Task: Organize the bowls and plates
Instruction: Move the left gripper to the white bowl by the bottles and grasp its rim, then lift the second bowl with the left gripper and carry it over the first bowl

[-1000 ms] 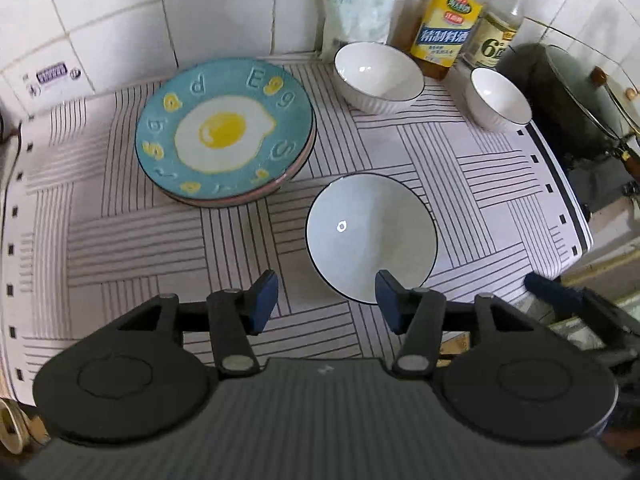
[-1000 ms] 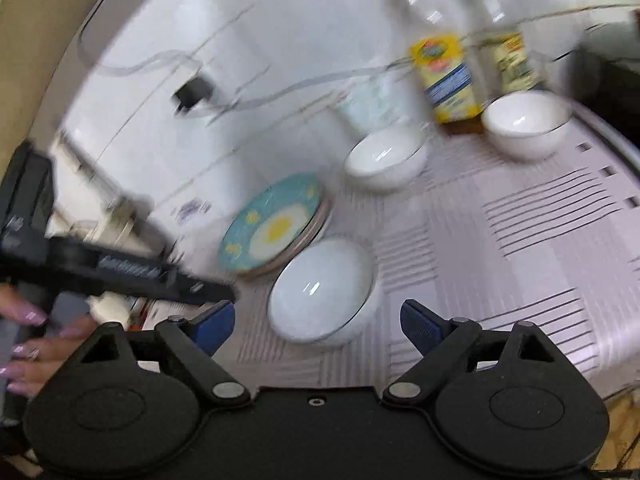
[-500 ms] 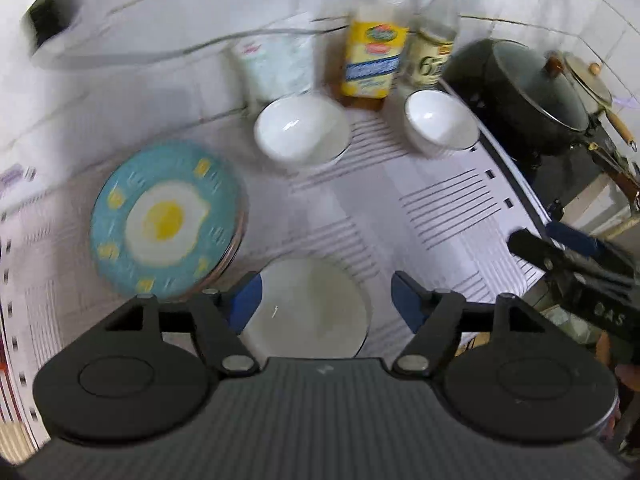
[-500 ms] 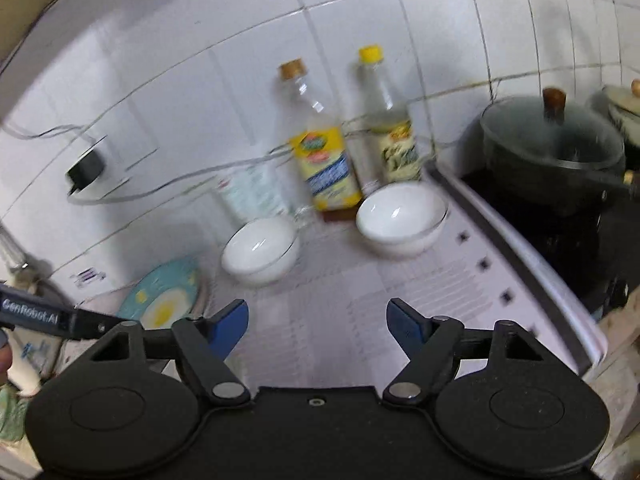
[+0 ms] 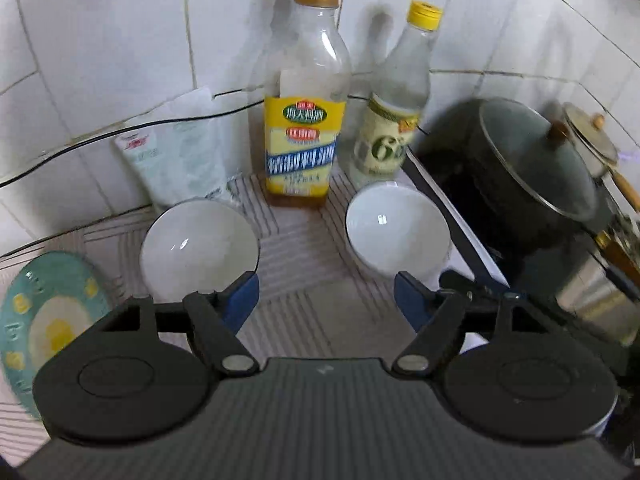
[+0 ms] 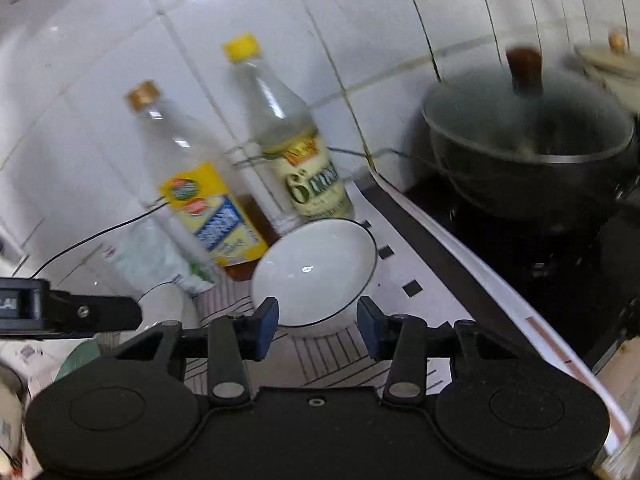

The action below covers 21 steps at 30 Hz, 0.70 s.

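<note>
Two white bowls sit on the table: left gripper (image 5: 326, 300) fingers, just opening wider, hold nothing; right gripper (image 6: 318, 330) fingers, just closing, flank the right bowl (image 6: 314, 270), not gripping

Matte black left tool (image 5: 326, 294) and right tool (image 6: 318, 328): 2 blue-padded fingers (image 5: 240, 300) each, round disc housings, silver pivot screws, ribbed grey body.

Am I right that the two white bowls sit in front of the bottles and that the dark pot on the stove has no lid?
Not quite: the dark pot does have a lid, a glass one with a brown knob, as the right wrist view shows. The rest holds: the left bowl and right bowl sit in front of the bottles.
</note>
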### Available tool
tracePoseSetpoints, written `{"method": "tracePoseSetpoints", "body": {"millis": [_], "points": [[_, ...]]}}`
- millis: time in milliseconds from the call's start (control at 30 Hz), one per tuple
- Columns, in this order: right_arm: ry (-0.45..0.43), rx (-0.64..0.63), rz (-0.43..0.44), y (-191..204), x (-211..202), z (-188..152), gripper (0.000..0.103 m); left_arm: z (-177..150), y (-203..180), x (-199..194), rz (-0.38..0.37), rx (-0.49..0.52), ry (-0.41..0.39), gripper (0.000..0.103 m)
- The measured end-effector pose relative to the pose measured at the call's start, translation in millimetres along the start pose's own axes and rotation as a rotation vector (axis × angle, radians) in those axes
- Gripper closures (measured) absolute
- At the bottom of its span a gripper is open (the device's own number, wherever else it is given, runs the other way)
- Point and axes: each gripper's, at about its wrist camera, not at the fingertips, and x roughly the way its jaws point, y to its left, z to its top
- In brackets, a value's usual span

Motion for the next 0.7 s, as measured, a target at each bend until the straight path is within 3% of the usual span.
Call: {"method": "tracePoseSetpoints", "body": {"millis": [200, 233, 300, 367, 533, 633, 700], "points": [[0.053, 0.042, -0.005, -19, 43, 4, 0.054, 7, -8, 58, 0.054, -0.021, 0.022, 0.029], [0.059, 0.06, -0.006, -22, 49, 5, 0.057, 7, -9, 62, 0.055, -0.024, 0.03, 0.029], [0.062, 0.05, -0.035, -23, 55, 7, 0.082, 7, -12, 71, 0.044, -0.024, 0.049, 0.03], [0.06, 0.025, -0.046, -25, 57, 9, 0.085, 8, -15, 80, 0.037, -0.012, 0.071, 0.033], [0.092, 0.103, -0.013, -37, 60, 14, 0.086, 7, -15, 106, 0.001, -0.041, 0.139, 0.043], [0.094, 0.135, -0.011, -39, 64, 13, 0.085, 10, -19, 113, -0.006, -0.035, 0.139, 0.062], [0.097, 0.156, -0.015, -40, 70, 14, 0.083, 9, -29, 114, 0.015, 0.047, 0.098, 0.077]]}}
